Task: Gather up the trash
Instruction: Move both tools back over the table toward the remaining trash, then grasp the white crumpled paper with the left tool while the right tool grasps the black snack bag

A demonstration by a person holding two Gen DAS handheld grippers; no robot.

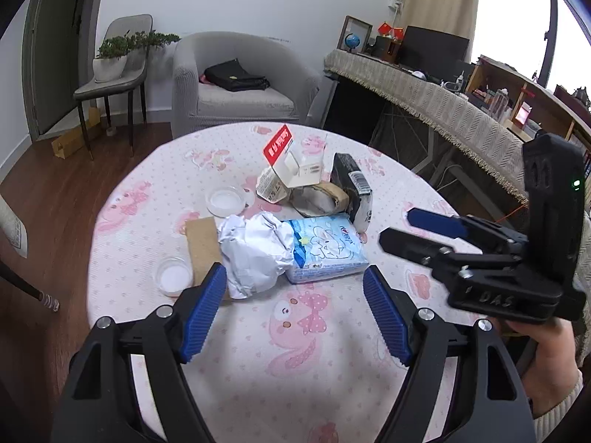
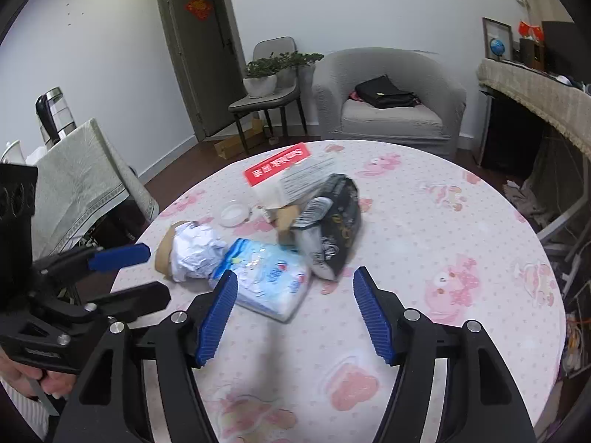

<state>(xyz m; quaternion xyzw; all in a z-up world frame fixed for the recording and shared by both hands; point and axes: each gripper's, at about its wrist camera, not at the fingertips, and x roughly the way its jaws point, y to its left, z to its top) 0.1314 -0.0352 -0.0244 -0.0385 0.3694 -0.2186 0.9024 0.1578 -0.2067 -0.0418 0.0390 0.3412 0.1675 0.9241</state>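
A heap of trash lies mid-table on a pink patterned cloth (image 1: 258, 350). It holds a crumpled white paper ball (image 1: 255, 251) (image 2: 194, 254), a blue tissue pack (image 1: 325, 249) (image 2: 267, 280), a black wrapper (image 1: 351, 184) (image 2: 338, 221), a brown tape roll (image 1: 319, 197), a red-and-white carton (image 1: 291, 162) (image 2: 284, 173) and a cardboard piece (image 1: 203, 247). My left gripper (image 1: 295, 313) is open and empty, just short of the paper ball. My right gripper (image 2: 291, 313) is open and empty, over the tissue pack's near edge; it also shows in the left wrist view (image 1: 406, 229).
Two small clear lids (image 1: 226, 201) (image 1: 173, 277) lie left of the heap. A grey armchair (image 1: 236, 85) with a black bag, a chair with a potted plant (image 1: 110, 59), and a cloth-covered desk (image 1: 443, 99) stand beyond the table.
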